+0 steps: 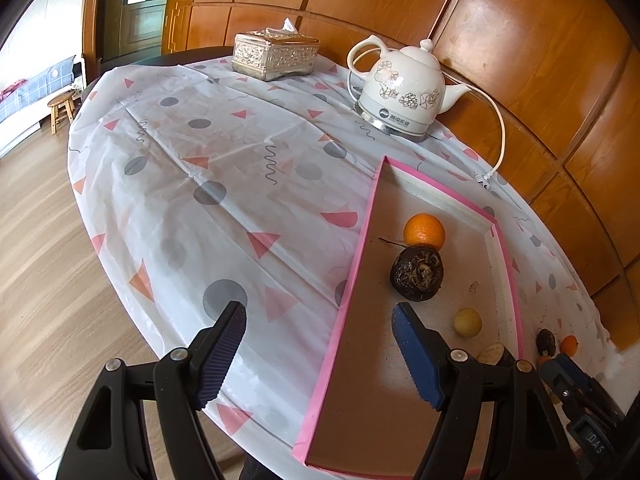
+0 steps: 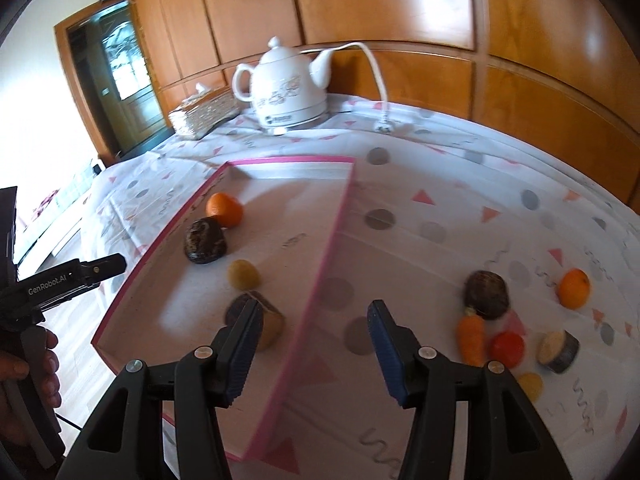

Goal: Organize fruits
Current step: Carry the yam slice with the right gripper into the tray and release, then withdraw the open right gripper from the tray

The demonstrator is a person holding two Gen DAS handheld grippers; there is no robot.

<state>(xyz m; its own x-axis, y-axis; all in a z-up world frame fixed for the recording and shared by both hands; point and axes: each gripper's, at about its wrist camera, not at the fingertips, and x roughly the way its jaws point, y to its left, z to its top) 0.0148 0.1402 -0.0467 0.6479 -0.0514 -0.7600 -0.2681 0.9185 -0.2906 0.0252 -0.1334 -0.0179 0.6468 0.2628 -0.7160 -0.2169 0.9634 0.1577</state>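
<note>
Both sets of jaws are spread with nothing between them right now: my right gripper (image 2: 312, 344) hangs over the near right edge of the pink-rimmed tray (image 2: 336, 216), and my left gripper (image 1: 320, 352) hovers over the tray's near left rim, empty too. Fruit-wise, the tray already has an orange (image 2: 225, 209), a dark wrinkly fruit (image 2: 205, 240), a small yellow one (image 2: 243, 274) and a cut brown-skinned piece (image 2: 268, 320) sitting just past my right-side pad. What's left is out on the surface to the right of the tray: another dark fruit (image 2: 486, 294), a second orange (image 2: 574, 288), a little carrot (image 2: 472, 340), a red tomato-looking thing (image 2: 507, 350), another cut piece (image 2: 558, 351) and a yellow bit (image 2: 530, 386), all bunched close together. My guess is they're all light, and the round ones will roll if nudged, so squeeze across the widest middle. The carrot is the only one with a real long axis; it lies pointing roughly away from me, top end touching the dark fruit, so I'd pinch it across its middle, side to side. The cut piece lies tipped with its pale flat face up and toward me, so I'd grab the curved sides. Kettle (image 2: 288, 88) and tissue box (image 2: 204, 114) are well back, out of the way.
</note>
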